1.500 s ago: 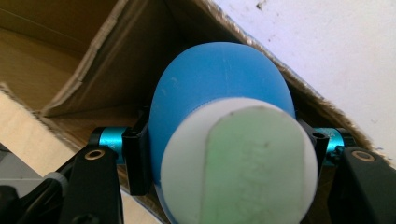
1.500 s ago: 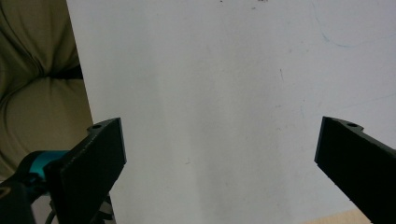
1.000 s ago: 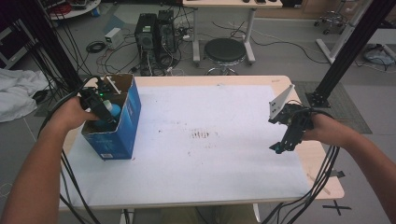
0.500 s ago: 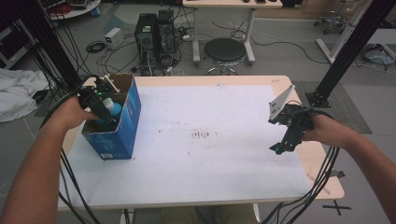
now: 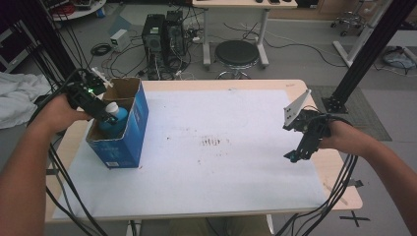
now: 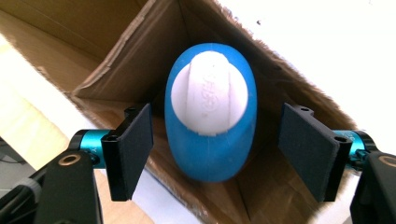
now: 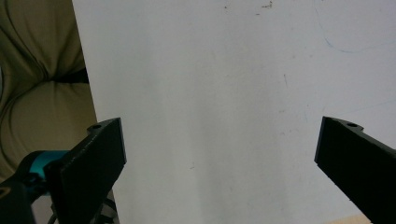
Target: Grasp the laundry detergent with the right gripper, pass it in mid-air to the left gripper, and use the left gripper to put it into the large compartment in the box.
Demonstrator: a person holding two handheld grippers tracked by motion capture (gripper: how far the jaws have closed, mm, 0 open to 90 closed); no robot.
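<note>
Blue bottle (image 6: 210, 123) stands upright inside the open cardboard box (image 5: 134, 129). Bottle is bright blue plastic with an oval cross-section and a smooth, rounded shoulder. The white cap (image 6: 209, 92) on top has a raised ridge across it and faint embossed lettering that is too small to read. From the high view the bottle (image 5: 112, 120) pokes up to about the box rim, cap visible.

The box has a blue printed outside and raw brown cardboard inside with its flaps open. It sits at the left edge of the surface (image 5: 221, 162), which is covered in white sheet.

Left tongs (image 6: 215, 154) are above the box opening, one pad on each side of the bottle with clear gaps, not touching it. They have just been opening and are released, with the bottle between them but not gripped. In the high view the left tongs (image 5: 102, 112) are at the box's left wall.

Right tongs (image 7: 219, 168) are spread wide with nothing between them, over bare white sheet. The high view puts the right tongs (image 5: 295, 156) at the right side of the surface, well apart from the box.
</note>
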